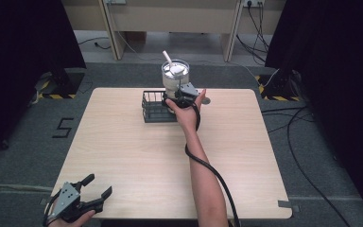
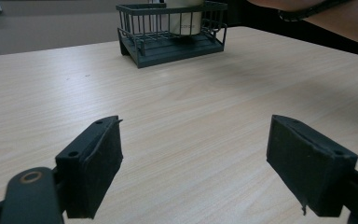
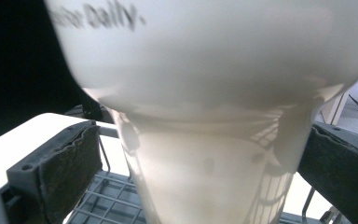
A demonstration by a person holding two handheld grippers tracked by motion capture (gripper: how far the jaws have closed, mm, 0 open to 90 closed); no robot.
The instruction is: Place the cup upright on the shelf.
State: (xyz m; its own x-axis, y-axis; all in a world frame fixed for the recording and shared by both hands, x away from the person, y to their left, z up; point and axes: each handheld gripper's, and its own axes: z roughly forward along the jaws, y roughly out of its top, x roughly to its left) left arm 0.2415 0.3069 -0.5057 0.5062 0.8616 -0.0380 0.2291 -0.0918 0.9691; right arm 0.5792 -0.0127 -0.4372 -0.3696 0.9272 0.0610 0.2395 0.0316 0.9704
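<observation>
Over the wire basket point(image 1: 153, 108), my right gripper point(image 1: 183, 94) straddles the cup point(image 1: 175, 75), jaws not visibly clamped — thin, slick, crushable, so I'd grip low; left gripper point(image 1: 87, 193) agape.

Wire basket point(image 1: 155, 108) on wooden table point(image 1: 123, 156)

The cup point(image 3: 205, 116) is blurred, its print partly unreadable and top cut off; the right claw point(image 3: 200, 172) partly hidden behind it.

We see the wire basket point(image 1: 157, 108) at the table's point(image 1: 123, 156) far middle, the cup point(image 1: 175, 75) at its right end between the right gripper's point(image 1: 182, 94) jaws, the left gripper point(image 1: 82, 198) at the near left corner.
</observation>
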